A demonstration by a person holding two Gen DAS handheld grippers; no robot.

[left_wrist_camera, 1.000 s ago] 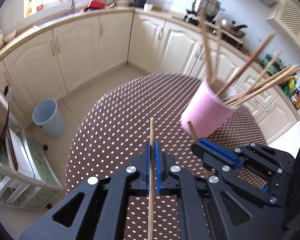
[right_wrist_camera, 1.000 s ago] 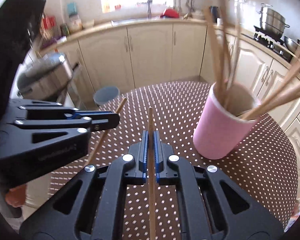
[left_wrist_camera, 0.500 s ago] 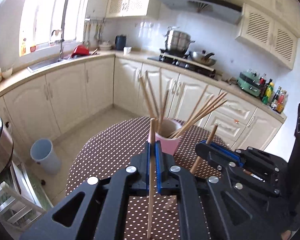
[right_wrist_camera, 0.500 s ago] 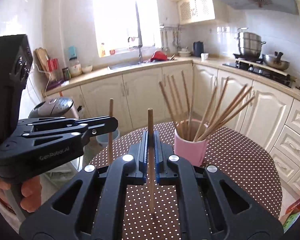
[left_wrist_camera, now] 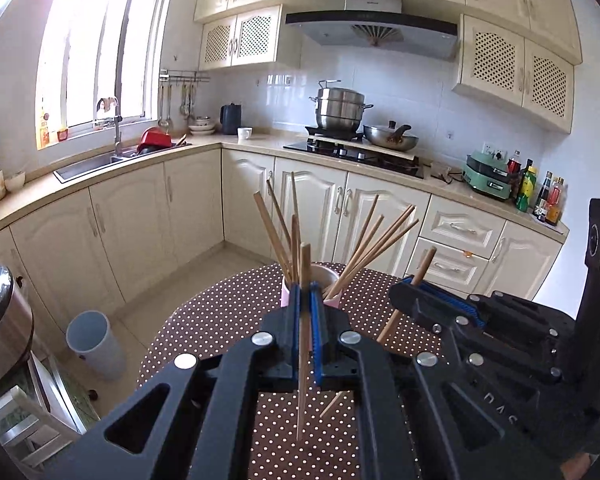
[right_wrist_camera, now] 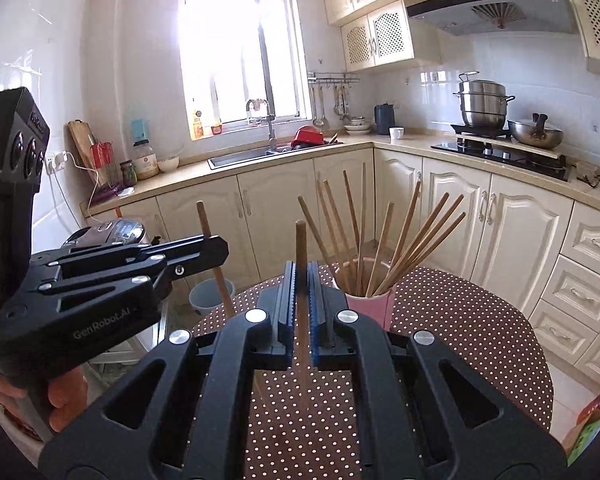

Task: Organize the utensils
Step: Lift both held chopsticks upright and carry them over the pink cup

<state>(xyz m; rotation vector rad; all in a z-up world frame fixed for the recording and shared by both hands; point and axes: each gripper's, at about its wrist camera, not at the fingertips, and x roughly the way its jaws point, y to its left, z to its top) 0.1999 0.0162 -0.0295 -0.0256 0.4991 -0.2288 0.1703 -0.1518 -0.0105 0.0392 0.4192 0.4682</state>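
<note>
Cream kitchen cabinets and a bright window stand behind a round tabletop [right_wrist_camera: 480,328] covered in a brown cloth with white dots. On it stands a pink cup [right_wrist_camera: 374,304], upright, with many wooden chopsticks [right_wrist_camera: 416,236] fanned out of its mouth.

Left tool [left_wrist_camera: 305,316] is clenched on a single chopstick [left_wrist_camera: 304,320], held nearly upright, its upper end level with the cup's rim in the left view. Right tool [right_wrist_camera: 300,304] grasps a second chopstick [right_wrist_camera: 301,280] in the same upright way, just beside the cup. Both tools hover above the cloth, near each other, short of the cup.

The step in hand looks like dropping these two sticks into the cup. To do it well, bring one tool at a time over the open mouth, aim for a gap between the leaning sticks, lower the bottom end past the rim, then let go, so the light cup does not tip.
</note>
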